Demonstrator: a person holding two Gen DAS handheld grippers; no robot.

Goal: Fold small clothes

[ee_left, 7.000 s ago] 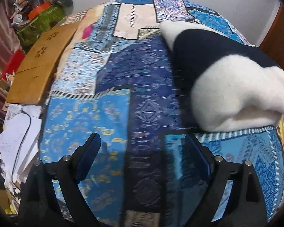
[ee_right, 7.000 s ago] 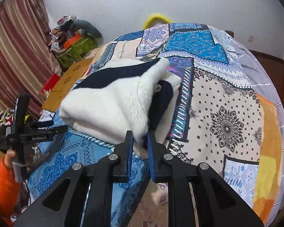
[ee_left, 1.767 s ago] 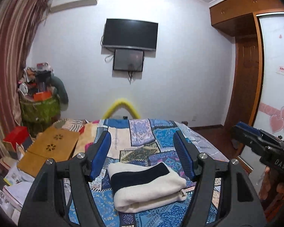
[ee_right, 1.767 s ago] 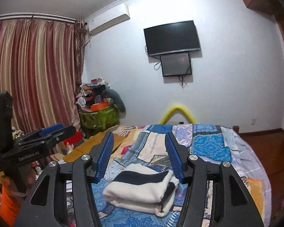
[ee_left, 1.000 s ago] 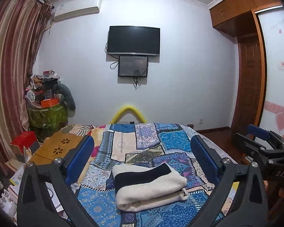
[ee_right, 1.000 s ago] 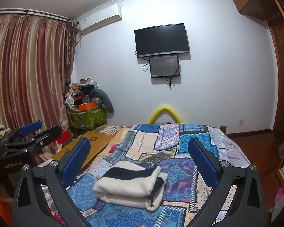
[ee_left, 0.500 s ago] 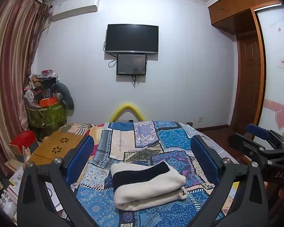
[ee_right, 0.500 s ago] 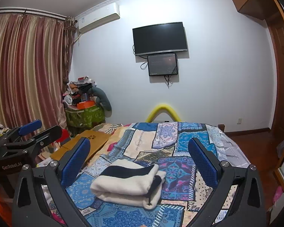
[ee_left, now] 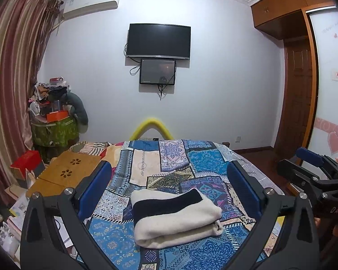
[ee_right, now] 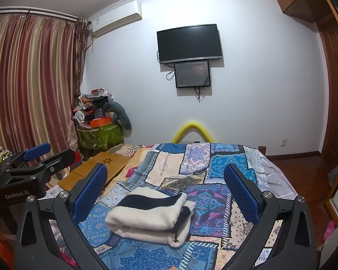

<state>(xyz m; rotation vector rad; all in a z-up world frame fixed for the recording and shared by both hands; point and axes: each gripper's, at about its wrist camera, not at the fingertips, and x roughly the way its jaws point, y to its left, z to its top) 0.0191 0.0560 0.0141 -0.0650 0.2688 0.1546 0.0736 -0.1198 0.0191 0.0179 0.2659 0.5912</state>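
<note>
A folded cream garment with a dark navy band lies on the patchwork bedspread; it also shows in the right wrist view. My left gripper is wide open and empty, held back from and above the garment. My right gripper is also wide open and empty, held back from the garment. The right gripper shows at the right edge of the left wrist view, and the left gripper at the left edge of the right wrist view.
A wooden lap desk lies at the bed's left edge. A cluttered green bin stands in the far left corner by striped curtains. A TV hangs on the far wall. A wooden door is at the right.
Seven seconds ago my right gripper was shut on the garment's edge; it let go and both grippers drew back, rose and opened wide. Over the last second almost nothing has moved.
</note>
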